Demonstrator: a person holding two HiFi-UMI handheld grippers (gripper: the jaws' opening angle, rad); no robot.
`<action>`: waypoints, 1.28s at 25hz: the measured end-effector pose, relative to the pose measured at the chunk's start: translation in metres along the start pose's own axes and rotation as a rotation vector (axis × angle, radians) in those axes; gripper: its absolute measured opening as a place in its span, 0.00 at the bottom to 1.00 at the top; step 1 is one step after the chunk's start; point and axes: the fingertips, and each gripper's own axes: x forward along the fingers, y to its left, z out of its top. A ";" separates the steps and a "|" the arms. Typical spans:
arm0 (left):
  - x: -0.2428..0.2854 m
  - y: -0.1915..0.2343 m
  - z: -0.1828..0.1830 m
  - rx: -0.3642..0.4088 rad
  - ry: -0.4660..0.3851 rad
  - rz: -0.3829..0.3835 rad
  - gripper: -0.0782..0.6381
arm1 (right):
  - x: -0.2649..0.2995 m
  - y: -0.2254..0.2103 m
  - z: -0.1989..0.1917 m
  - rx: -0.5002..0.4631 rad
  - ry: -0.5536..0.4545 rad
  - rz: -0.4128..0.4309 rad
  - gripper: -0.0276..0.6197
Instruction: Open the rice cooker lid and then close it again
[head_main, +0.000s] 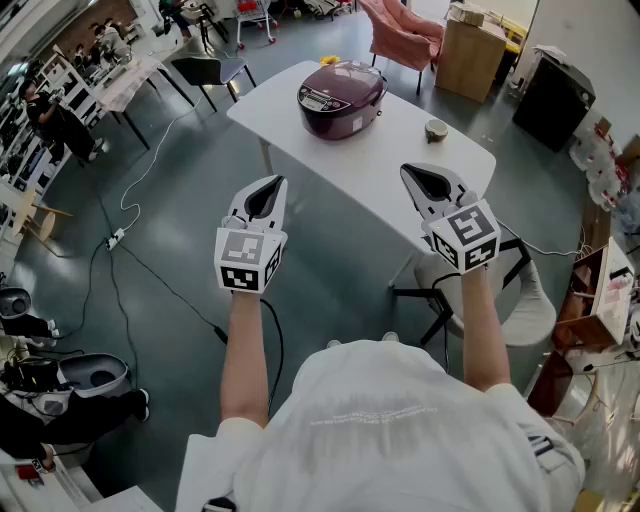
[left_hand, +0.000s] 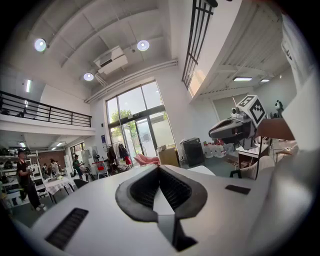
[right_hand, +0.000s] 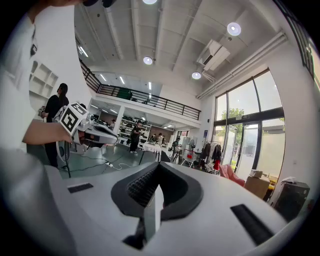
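A: Both grippers are clenched with nothing between the jaws. The left gripper and right gripper are in the air on the near side of the table, well apart from each other.
B: Where's the rice cooker?
A: On the white table, lid down. It's at 1 o'clock from the left gripper and 11 o'clock from the right. Neither touches it.
B: Anything else up there?
A: A small round item at 4 o'clock of the cooker, too small to identify.
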 end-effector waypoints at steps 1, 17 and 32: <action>0.001 0.002 -0.001 -0.001 0.001 0.000 0.13 | 0.002 0.000 0.000 0.001 -0.003 -0.003 0.08; -0.004 0.038 -0.021 -0.037 -0.015 -0.016 0.14 | 0.036 0.019 0.008 0.065 -0.036 0.026 0.09; -0.015 0.074 -0.048 -0.048 -0.021 -0.038 0.31 | 0.065 0.047 0.009 0.072 -0.011 0.015 0.31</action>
